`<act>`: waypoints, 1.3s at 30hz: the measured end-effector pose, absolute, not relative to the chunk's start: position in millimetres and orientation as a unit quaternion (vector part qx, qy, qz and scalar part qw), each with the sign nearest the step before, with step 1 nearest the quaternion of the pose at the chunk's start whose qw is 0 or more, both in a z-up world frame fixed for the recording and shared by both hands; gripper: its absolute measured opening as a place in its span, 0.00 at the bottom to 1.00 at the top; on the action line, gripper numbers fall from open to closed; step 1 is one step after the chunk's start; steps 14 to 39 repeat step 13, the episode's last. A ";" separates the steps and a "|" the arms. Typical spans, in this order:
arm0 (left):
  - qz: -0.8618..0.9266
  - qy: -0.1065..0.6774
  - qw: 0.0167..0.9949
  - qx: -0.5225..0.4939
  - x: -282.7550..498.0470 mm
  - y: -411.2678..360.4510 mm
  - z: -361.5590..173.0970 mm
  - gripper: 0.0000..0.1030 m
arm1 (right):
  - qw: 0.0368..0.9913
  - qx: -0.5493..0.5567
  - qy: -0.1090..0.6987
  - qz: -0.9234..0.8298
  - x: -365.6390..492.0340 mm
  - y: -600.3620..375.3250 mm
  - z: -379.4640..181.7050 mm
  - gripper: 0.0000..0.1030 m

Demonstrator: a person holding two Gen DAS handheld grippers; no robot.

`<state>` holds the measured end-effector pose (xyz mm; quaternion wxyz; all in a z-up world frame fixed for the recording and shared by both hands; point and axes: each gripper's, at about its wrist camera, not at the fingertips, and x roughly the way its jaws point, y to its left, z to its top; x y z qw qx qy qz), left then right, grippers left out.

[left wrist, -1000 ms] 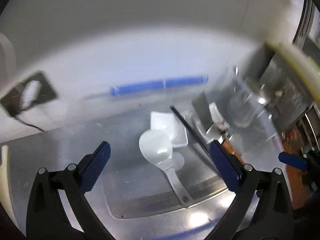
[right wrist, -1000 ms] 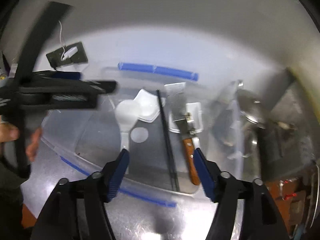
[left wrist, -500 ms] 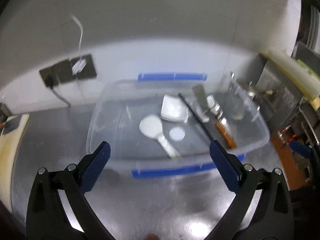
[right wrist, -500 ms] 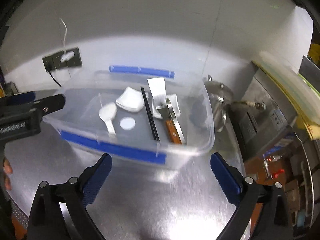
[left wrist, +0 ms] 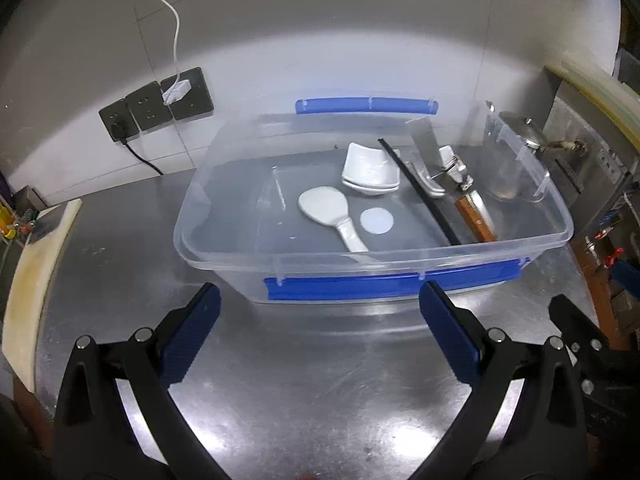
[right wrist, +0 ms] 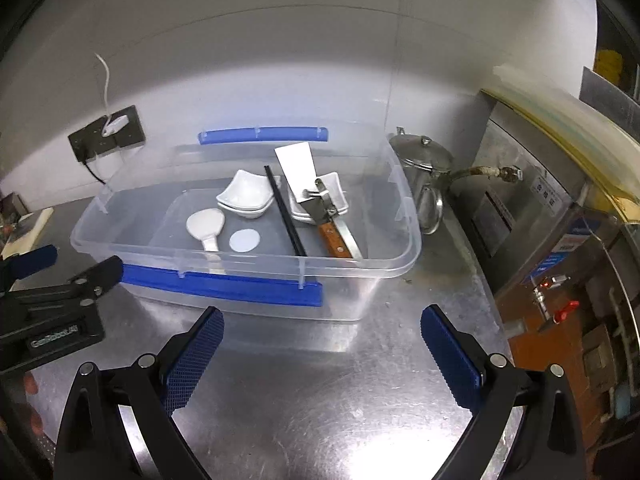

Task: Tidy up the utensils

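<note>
While both tongs (left wrist: 320, 320) (right wrist: 320, 344) gape released, clear bin (right wrist: 400, 258) holding rice paddle (right wrist: 205, 222), dishes (right wrist: 245, 192), chopsticks (right wrist: 285, 210), spatula (right wrist: 298, 172)

From the left wrist we look forward and down between our two spread fingers at the clear bin (left wrist: 420, 258), near on the steel counter (left wrist: 320, 380), with the wall sockets (left wrist: 156, 106) behind. From the right wrist we face the same bin (right wrist: 360, 268) from further right, taking in the kettle (right wrist: 424, 168) beside it. Both views share the bin, counter, sockets and back wall; the right view also catches the left gripper (right wrist: 68, 276) at its left edge.
</note>
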<state>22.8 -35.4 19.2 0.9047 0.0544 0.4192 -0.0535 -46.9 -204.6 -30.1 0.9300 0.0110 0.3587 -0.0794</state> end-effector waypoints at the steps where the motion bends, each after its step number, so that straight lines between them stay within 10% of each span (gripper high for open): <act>1: -0.051 0.417 0.906 0.050 22.1 -35.0 19.2 0.93 | 0.930 0.008 0.359 -0.082 -46.5 -204.7 -30.4 0.95; 39: -0.049 0.413 0.907 0.062 31.8 -41.0 19.2 0.93 | 0.921 0.002 0.382 -0.080 -29.9 -201.8 -37.0 0.95</act>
